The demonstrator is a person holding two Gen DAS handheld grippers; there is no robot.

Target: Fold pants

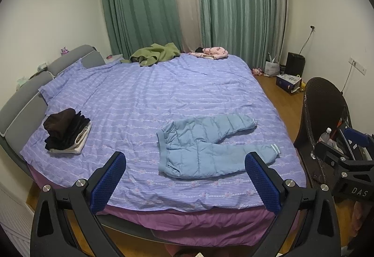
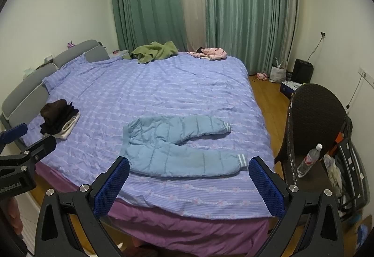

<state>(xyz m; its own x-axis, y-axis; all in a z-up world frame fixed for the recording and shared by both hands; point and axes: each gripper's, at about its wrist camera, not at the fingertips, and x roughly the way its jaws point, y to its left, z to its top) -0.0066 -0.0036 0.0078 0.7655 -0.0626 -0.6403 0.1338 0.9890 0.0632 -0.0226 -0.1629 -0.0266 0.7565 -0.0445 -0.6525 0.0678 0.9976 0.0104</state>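
Light blue padded pants [image 1: 205, 147] lie flat on the purple striped bed cover [image 1: 152, 98], waistband to the left, two legs spread apart to the right. They also show in the right wrist view [image 2: 177, 147]. My left gripper [image 1: 185, 180] is open and empty, held back above the bed's near edge, short of the pants. My right gripper [image 2: 189, 184] is open and empty, also above the near edge, in front of the lower leg. The right gripper shows at the right of the left wrist view [image 1: 346, 151].
A stack of folded dark clothes [image 1: 66, 132] sits at the left by the grey headboard [image 1: 21, 107]. A green garment [image 1: 155, 53] and a pink garment [image 1: 210, 52] lie at the far edge. A dark wicker chair [image 2: 313, 116] with a water bottle [image 2: 308, 160] stands right of the bed.
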